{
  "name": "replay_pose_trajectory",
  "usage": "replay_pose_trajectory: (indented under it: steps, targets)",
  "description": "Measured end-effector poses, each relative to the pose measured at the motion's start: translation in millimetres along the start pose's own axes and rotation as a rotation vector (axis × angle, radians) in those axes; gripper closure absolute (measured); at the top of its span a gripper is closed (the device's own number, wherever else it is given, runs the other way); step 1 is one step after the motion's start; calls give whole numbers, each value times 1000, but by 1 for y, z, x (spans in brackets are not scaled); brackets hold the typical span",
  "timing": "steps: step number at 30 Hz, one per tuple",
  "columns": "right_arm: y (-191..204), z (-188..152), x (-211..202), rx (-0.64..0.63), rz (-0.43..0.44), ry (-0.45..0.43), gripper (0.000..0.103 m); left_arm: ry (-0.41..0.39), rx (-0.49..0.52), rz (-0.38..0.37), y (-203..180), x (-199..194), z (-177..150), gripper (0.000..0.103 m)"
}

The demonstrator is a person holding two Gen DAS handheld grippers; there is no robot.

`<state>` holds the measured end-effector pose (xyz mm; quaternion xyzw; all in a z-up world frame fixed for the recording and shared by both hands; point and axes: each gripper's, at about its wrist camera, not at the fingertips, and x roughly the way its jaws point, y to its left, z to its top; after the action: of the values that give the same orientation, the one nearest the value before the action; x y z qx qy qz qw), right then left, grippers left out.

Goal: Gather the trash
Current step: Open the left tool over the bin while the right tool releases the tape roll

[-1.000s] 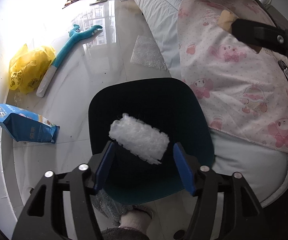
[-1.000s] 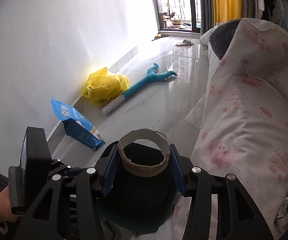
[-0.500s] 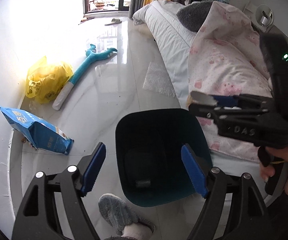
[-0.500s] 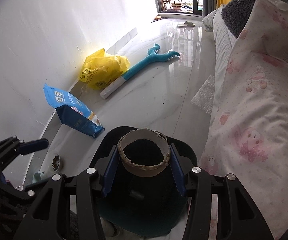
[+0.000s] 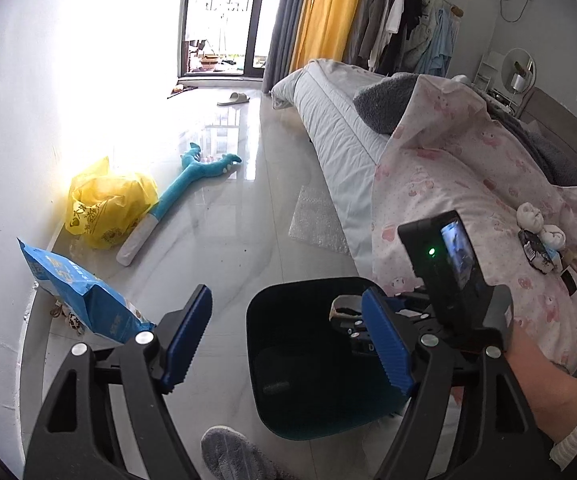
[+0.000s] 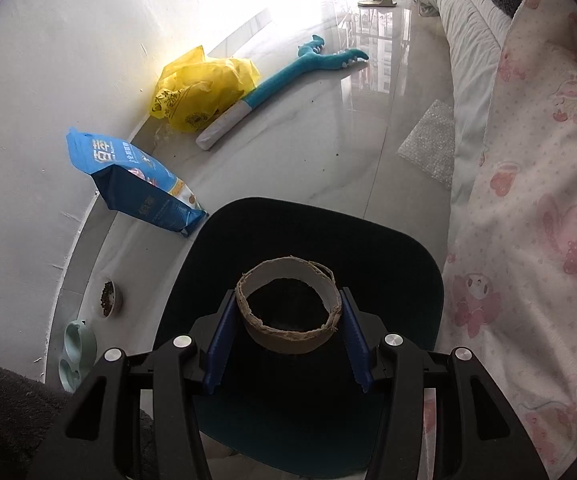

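A dark blue trash bin (image 6: pixel 400 248) stands on the floor beside the bed. My right gripper (image 6: pixel 288 320) is shut on a brown cardboard tape ring (image 6: pixel 288 312) and holds it over the bin's opening. In the left wrist view the bin (image 5: pixel 288 360) sits low in the middle, and the ring (image 5: pixel 344 305) shows over its far right rim, held by the right gripper. My left gripper (image 5: pixel 288 344) is open and empty above the bin's left side.
A blue pet food bag (image 6: pixel 136 184), a yellow plastic bag (image 6: pixel 200 92) and a teal dinosaur toy (image 6: pixel 288 76) lie along the wall. A bubble wrap sheet (image 6: pixel 428 148) lies by the bed (image 5: pixel 468 184). Pet bowls (image 6: pixel 108 300) stand near the wall. My slipper (image 5: pixel 228 456) is below the bin.
My left gripper let the white crumpled piece go into the bin, opened and tilted up. My right gripper moved the cardboard ring forward over the bin.
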<state>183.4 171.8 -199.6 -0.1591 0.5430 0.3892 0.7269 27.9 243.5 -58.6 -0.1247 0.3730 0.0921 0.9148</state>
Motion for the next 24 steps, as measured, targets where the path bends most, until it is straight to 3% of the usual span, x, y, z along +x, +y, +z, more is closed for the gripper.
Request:
replay_pose_trajectory:
  steps: [9,13,16,20,24]
  targets:
    - [2,-7,30,-7,-25,86,52,-72,-6,23,5,-15,6,36]
    - [10,-8,34,-29,-10,90,50,-118,42,36,0,-24,8,36]
    - [15,-10,35,-54,-5,100,50,-103,34,38,2,-22,9,39]
    - [13,-13,28,-52,-1,92,40,-94,8,32,6,-23,12,46]
    - [7,-14,11,-45,0,52,37,-118,21,29,0,-28,16,46]
